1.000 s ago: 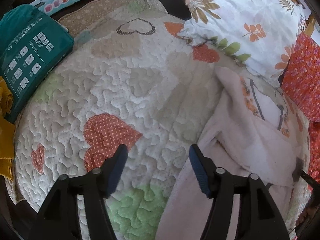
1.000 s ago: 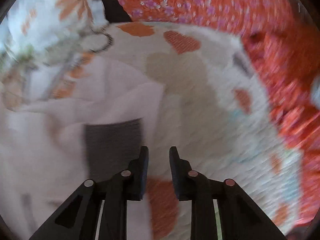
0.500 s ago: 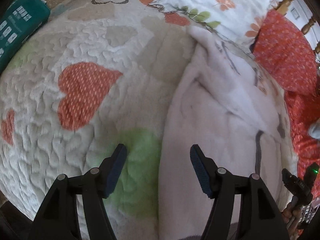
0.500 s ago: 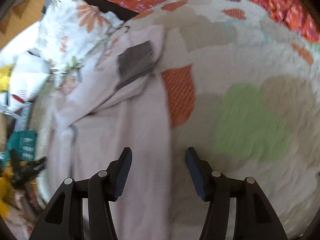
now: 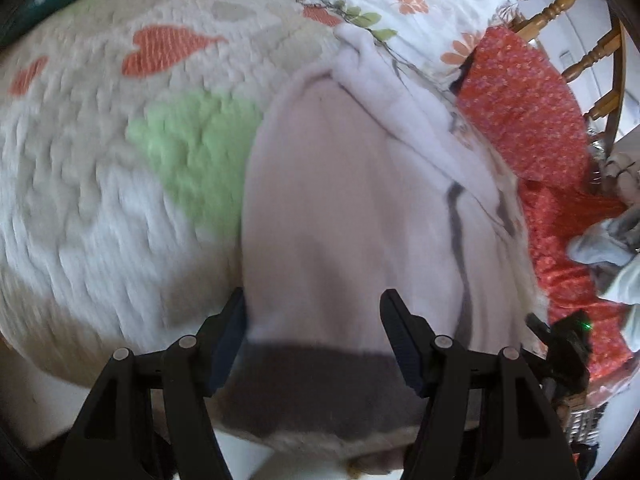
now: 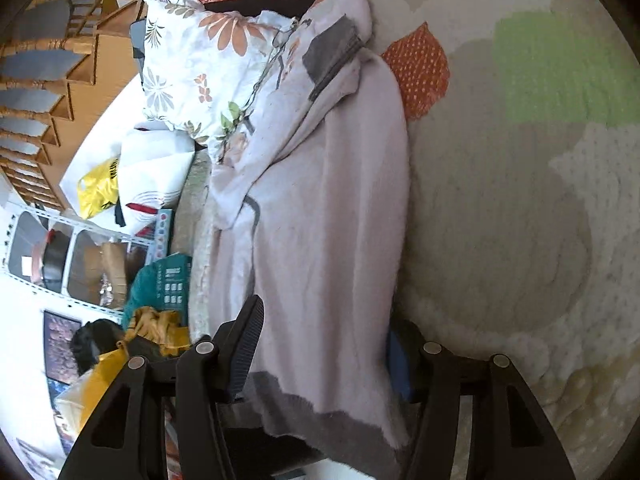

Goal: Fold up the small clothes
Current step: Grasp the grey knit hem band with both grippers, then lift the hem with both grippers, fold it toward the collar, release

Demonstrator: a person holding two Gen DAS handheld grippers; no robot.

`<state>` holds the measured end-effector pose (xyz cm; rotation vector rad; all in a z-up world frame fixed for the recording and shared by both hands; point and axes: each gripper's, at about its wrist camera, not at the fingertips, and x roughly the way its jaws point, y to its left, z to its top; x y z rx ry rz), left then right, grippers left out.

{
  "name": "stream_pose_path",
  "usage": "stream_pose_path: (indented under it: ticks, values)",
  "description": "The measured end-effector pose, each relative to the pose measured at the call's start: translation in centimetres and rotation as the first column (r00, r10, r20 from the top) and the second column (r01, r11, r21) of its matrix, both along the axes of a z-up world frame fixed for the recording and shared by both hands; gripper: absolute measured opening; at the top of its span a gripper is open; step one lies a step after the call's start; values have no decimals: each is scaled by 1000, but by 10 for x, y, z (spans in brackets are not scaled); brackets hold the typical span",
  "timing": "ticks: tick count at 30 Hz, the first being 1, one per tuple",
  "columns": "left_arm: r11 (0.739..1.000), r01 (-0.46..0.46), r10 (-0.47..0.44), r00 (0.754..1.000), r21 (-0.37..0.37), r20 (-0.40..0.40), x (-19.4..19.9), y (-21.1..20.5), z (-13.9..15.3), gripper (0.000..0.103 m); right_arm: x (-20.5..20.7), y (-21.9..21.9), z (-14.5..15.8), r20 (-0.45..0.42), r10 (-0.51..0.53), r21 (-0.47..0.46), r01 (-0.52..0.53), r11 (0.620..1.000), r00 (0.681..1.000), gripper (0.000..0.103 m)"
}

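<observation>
Straddling the pale garment (image 5: 344, 208), both grippers (image 5: 312, 328) (image 6: 324, 344) gape open; only the right view shows shelving (image 6: 60, 256).

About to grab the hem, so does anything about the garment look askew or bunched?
Yes: the pale pink garment is not flat. Its far end, by the floral pillow, is crumpled, with a grey cuff folded over on top.

Bare quilt (image 5: 100, 168) lies open on the left of the pale garment (image 5: 352, 208), giving a clear way in. Past the garment's far end a floral pillow (image 5: 408, 4) crowds the bed, with an orange cushion (image 5: 524, 100) just beside it and wooden rails (image 5: 560, 4) behind. In the right view, bare quilt stretches to the garment's right.
</observation>
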<state>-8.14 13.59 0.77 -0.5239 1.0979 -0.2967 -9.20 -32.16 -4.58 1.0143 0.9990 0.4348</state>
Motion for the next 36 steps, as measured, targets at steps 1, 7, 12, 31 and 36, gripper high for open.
stream_pose_path:
  ticks: [1, 7, 12, 31, 36]
  values:
    - [1000, 1, -1, 1000, -19, -5, -3, 0, -2, 65, 0, 3, -1, -3, 8, 10, -8, 1000, 1000, 62]
    - [998, -24, 23, 999, -49, -32, -20, -1, -9, 49, -13, 20, -2, 4, 58, 27, -58, 998, 998, 61]
    - [997, -40, 38, 999, -68, -39, -24, -1, -12, 48, -29, 32, -8, 2, 92, 29, -92, 995, 996, 60]
    - [993, -118, 119, 992, 7, -40, -37, 8, 12, 7, -59, 51, 9, -2, 51, -252, -50, 967, 999, 10]
    - [992, -118, 119, 993, -49, 22, -80, 18, 45, 7, -81, 35, 27, 42, 48, -178, -40, 983, 998, 9]
